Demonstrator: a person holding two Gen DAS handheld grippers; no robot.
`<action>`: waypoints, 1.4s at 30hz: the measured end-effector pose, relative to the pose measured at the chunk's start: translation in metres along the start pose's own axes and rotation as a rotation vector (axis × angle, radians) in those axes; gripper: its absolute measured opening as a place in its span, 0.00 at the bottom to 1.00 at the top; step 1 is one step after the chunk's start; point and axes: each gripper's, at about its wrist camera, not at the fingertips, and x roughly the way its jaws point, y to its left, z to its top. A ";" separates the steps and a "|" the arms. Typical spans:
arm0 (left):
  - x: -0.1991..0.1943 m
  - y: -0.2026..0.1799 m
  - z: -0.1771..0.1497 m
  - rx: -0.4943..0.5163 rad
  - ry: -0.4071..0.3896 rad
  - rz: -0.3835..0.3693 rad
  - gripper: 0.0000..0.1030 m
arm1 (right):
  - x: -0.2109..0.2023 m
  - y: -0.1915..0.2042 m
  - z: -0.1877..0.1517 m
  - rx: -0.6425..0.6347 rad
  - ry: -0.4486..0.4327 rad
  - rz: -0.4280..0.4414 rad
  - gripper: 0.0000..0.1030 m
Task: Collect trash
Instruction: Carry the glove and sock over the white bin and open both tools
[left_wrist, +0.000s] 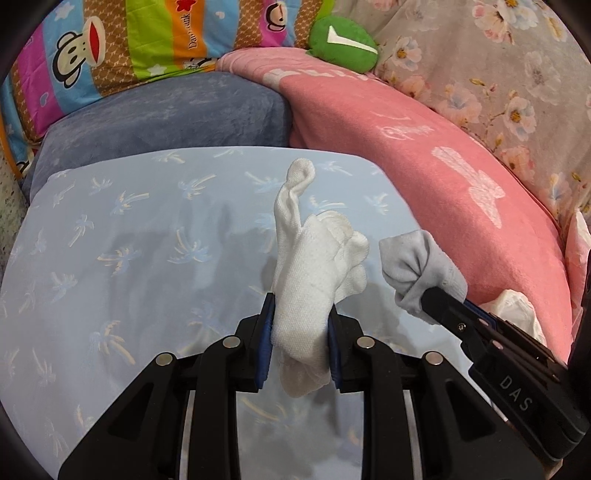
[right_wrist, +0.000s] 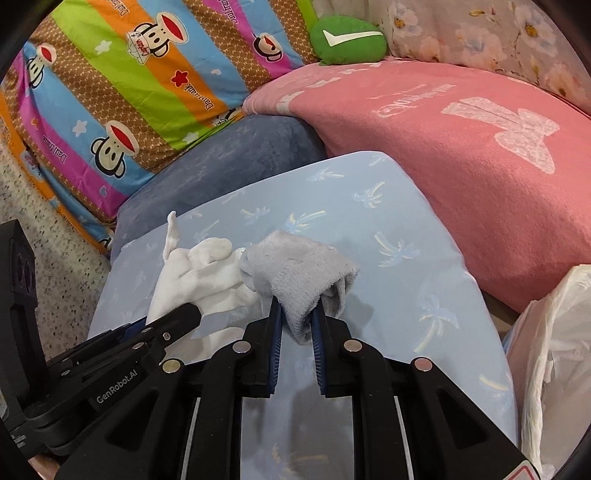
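My left gripper (left_wrist: 301, 314) is shut on a white sock (left_wrist: 314, 258) and holds it up over a light blue pillow with a palm print (left_wrist: 129, 240). The white sock also shows in the right wrist view (right_wrist: 199, 277), at the left. My right gripper (right_wrist: 297, 321) is shut on a grey sock (right_wrist: 299, 280) just to the right of the white one. In the left wrist view the grey sock (left_wrist: 417, 262) hangs from the right gripper's fingers (left_wrist: 443, 306) at the right.
A pink blanket (right_wrist: 461, 166) lies right of the blue pillow (right_wrist: 369, 229). A dark blue cushion (left_wrist: 166, 118), a striped monkey-print pillow (left_wrist: 110, 48) and a green plush (left_wrist: 341, 40) lie behind. A white plastic bag (right_wrist: 554, 350) sits at the right edge.
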 end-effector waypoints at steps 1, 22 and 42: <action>-0.004 -0.005 -0.001 0.006 -0.005 -0.006 0.24 | -0.008 -0.003 -0.003 0.006 -0.007 0.001 0.14; -0.055 -0.119 -0.031 0.162 -0.057 -0.130 0.24 | -0.168 -0.090 -0.038 0.110 -0.196 -0.061 0.14; -0.064 -0.217 -0.054 0.334 -0.043 -0.226 0.24 | -0.244 -0.170 -0.058 0.233 -0.304 -0.136 0.15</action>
